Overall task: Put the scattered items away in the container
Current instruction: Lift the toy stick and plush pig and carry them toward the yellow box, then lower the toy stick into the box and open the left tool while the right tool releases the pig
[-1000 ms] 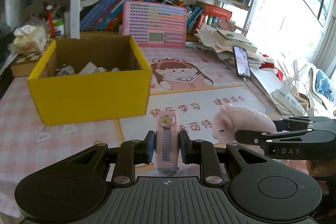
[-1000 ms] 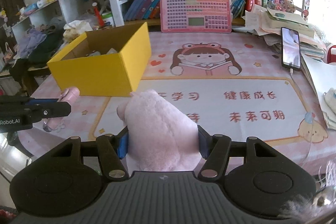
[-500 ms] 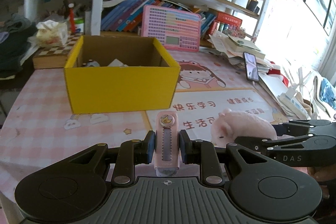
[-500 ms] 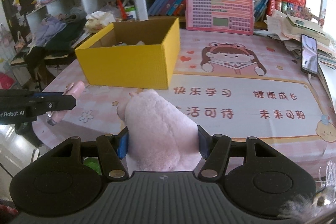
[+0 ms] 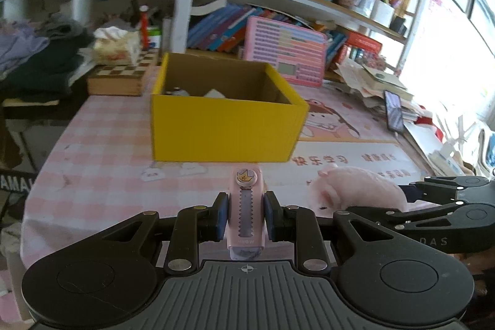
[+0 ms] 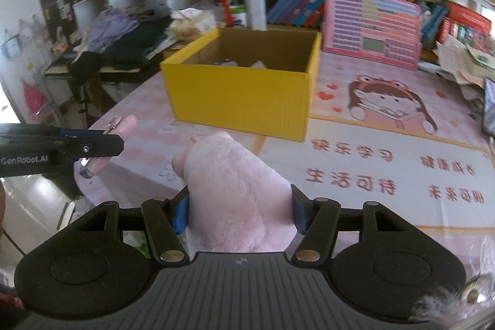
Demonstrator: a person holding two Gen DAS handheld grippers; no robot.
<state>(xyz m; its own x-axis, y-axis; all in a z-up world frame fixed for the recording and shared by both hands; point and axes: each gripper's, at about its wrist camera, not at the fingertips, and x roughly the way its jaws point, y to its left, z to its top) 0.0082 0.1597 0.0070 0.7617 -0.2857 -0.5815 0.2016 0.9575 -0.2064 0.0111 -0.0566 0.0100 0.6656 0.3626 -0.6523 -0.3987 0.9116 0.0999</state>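
Just short of the yellow box (image 5: 225, 129): left gripper (image 5: 246, 217) clamped narrow on a pink utility knife (image 5: 246, 212), right gripper (image 6: 239, 211) squeezing a pink plush toy (image 6: 235, 190) (both held off the table).

Open yellow box (image 5: 222, 129) on the worktop; pink utility knife (image 5: 246, 206) and pink plush toy (image 6: 235, 190) held above it, short of the box.
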